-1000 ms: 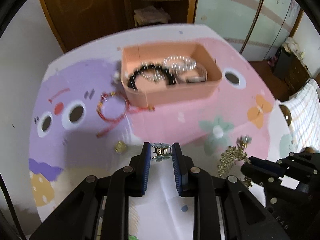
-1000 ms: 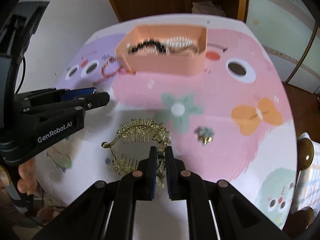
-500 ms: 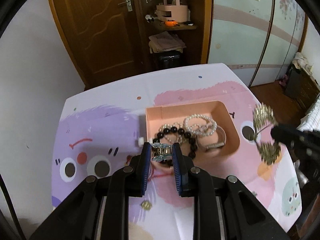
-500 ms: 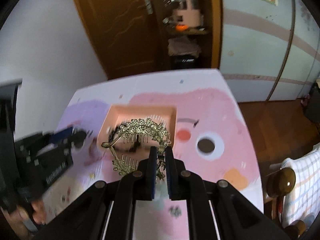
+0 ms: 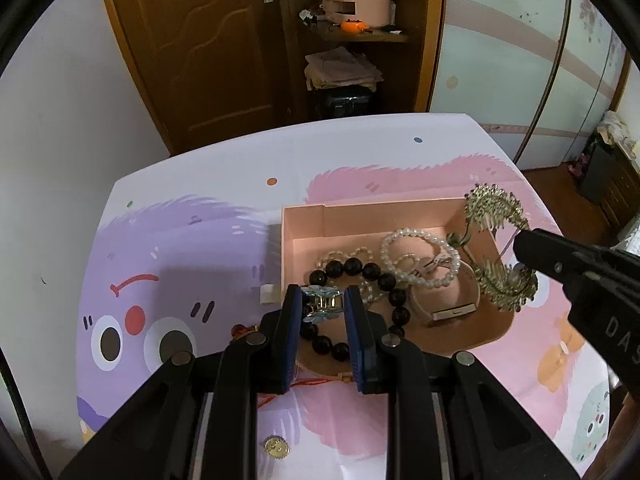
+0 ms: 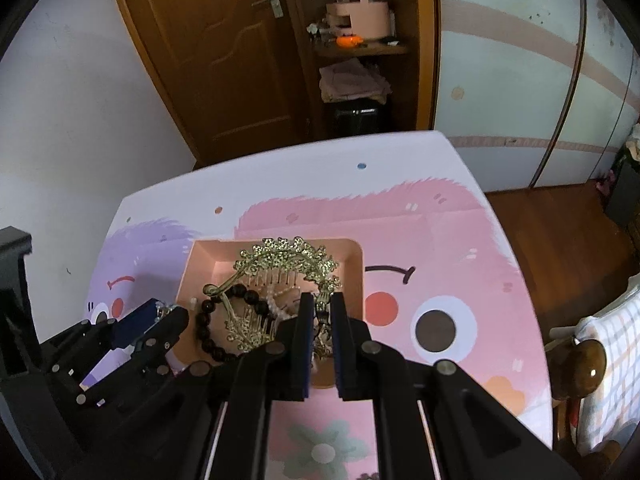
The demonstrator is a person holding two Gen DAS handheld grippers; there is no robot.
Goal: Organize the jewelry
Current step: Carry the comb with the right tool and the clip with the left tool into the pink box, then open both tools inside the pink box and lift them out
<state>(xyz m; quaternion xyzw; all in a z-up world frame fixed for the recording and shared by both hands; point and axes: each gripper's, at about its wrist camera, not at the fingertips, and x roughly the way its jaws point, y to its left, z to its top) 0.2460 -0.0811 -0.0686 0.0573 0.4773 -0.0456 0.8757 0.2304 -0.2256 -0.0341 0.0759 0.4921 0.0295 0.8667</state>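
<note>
left gripper (image 5: 323,304) clamped on small flower clip (image 5: 321,302), over near-left corner of pink box (image 5: 304,216). right gripper (image 6: 321,312) pinched on gold hair comb (image 6: 280,264), hanging above box's right side, curved length crosswise; both drops straight below.

A pink box (image 5: 400,216) is seen on a bench cloth (image 5: 192,248) printed with purple and pink cartoon faces. Black beads (image 5: 360,268), white pearls (image 5: 416,256) and a gold comb (image 6: 288,260) are shown; blue pads (image 5: 294,332) line black jaws.
</note>
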